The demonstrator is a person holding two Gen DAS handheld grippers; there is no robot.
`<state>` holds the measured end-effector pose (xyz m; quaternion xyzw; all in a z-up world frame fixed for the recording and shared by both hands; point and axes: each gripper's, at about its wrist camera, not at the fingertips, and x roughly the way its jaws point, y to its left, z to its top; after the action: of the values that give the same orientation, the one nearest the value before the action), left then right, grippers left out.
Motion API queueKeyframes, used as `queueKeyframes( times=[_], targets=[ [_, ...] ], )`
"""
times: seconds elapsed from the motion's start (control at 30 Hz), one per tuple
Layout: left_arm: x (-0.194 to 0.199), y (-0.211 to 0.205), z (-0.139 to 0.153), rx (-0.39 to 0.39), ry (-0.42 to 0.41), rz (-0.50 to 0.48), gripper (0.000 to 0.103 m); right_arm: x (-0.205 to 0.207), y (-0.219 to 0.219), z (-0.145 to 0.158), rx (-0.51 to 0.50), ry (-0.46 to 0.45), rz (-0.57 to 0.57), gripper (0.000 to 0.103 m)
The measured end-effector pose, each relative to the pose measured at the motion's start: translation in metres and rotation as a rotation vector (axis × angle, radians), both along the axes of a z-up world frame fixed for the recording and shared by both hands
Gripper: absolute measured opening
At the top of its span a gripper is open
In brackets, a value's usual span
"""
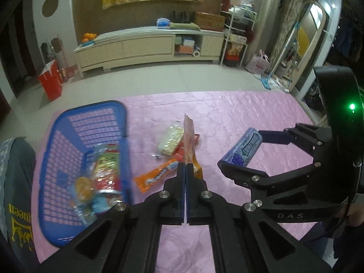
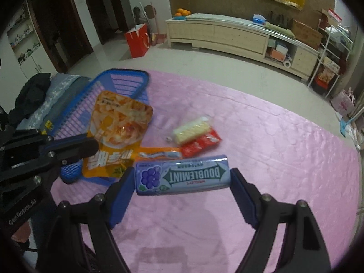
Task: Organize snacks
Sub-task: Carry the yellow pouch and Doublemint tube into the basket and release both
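Note:
My left gripper [image 1: 185, 167] is shut on an orange snack pouch [image 1: 189, 143], held edge-on above the pink table; the pouch's face shows in the right wrist view [image 2: 118, 134]. My right gripper [image 2: 182, 179] is shut on a purple Doublemint gum box [image 2: 182, 175], held end to end; it also shows in the left wrist view [image 1: 244, 147]. A blue basket [image 1: 68, 136] at the left holds several snack packs [image 1: 102, 175]. On the table lie a yellow wafer pack [image 1: 171, 140], a red packet [image 2: 201, 144] and an orange stick pack [image 1: 155, 177].
The pink cloth [image 2: 273, 159] covers the table. A person's dark shirt [image 1: 16, 182] is at the left edge. Beyond the table's far edge are the floor, a red bag [image 1: 51, 83] and a long low cabinet [image 1: 147, 45].

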<state>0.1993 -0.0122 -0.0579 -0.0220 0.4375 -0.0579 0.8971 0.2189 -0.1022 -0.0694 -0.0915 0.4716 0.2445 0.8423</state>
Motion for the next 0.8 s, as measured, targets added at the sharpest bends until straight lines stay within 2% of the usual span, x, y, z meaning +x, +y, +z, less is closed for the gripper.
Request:
queueKeyframes(
  times=[0.37,0.8],
  targets=[
    [-0.021,0.081,0.008,0.026,-0.002,0.112,0.0,-0.002,0.083,0.003,0.01,0.005,0.07,0.084],
    [-0.008,0.157,-0.021,0.032,0.06,0.202,0.0,0.022,0.156,-0.026,-0.037,0.042,0.136,0.084]
  ],
)
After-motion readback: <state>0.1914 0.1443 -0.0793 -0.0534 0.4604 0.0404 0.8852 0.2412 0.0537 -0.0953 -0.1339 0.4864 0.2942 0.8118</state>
